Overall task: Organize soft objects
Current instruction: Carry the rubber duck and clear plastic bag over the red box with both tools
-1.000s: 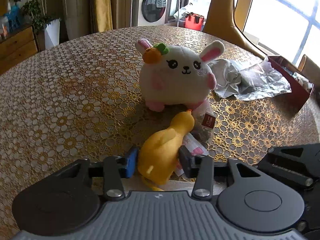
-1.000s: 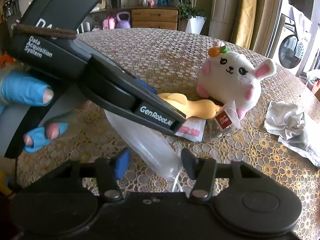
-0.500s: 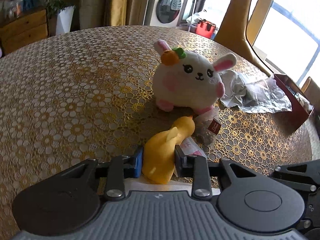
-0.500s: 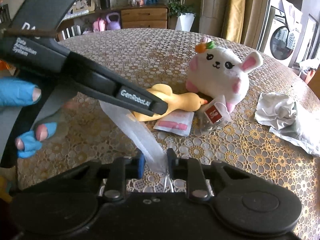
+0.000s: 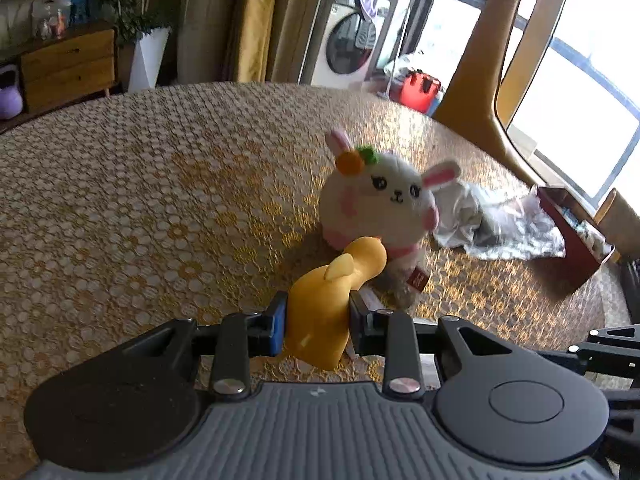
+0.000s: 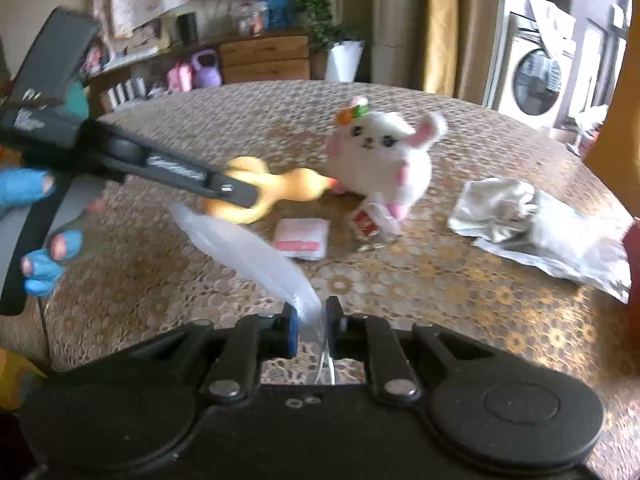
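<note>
My left gripper [image 5: 318,326] is shut on a yellow soft duck [image 5: 328,300] and holds it above the table. The right wrist view shows the duck [image 6: 276,190] lifted, in the left gripper's fingers [image 6: 236,192]. My right gripper [image 6: 311,322] is shut on a clear plastic bag [image 6: 256,256] that stretches up to the left. A white plush bunny [image 5: 384,200] with pink ears sits on the table beyond the duck; it also shows in the right wrist view [image 6: 384,160].
The round table has a gold lace cloth [image 5: 140,200]. A pink-and-white packet [image 6: 302,238] and a tea bag with a red tag [image 6: 366,220] lie near the bunny. Crumpled silver foil [image 6: 532,220] lies to the right, with a dark red box [image 5: 572,232] beyond.
My left gripper closed on the duck and lifted it off the table. My right gripper closed on the plastic bag and pulled it back and up.
</note>
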A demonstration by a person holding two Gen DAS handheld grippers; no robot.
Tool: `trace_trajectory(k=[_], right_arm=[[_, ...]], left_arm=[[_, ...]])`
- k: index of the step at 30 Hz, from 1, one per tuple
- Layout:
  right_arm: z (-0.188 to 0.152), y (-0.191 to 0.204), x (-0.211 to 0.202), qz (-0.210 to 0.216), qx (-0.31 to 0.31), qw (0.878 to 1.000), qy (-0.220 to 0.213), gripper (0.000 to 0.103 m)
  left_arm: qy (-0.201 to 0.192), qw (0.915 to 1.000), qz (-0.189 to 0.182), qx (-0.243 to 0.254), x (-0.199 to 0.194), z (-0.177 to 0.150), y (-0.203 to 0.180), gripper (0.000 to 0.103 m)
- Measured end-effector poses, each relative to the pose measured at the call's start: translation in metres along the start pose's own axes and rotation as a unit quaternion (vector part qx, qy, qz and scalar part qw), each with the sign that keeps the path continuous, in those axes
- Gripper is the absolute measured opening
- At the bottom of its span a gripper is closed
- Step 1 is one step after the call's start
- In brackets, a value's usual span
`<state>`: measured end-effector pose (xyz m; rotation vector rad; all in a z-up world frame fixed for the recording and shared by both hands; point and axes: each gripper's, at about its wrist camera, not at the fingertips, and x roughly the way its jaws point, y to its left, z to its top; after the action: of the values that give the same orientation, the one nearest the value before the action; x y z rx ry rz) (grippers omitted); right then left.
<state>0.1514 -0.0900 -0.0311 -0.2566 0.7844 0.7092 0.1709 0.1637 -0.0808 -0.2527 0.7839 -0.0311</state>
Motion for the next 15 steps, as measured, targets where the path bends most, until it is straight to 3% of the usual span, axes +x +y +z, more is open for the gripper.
trace_trajectory(k=[7,15], right_arm=[[0.009,-0.03,-0.031,-0.006,0.049,0.998,-0.043,0.011],[0.018,-0.065,-0.068,-0.025,0.089,0.993,-0.078,0.011]], left_arm=[[-0.021,0.9997,-0.008,0.002,-0.026,0.01,-0.013,0.03],[-0.03,0.9987,-0.034,0.024,-0.046,0.021,-0.057,0.03]])
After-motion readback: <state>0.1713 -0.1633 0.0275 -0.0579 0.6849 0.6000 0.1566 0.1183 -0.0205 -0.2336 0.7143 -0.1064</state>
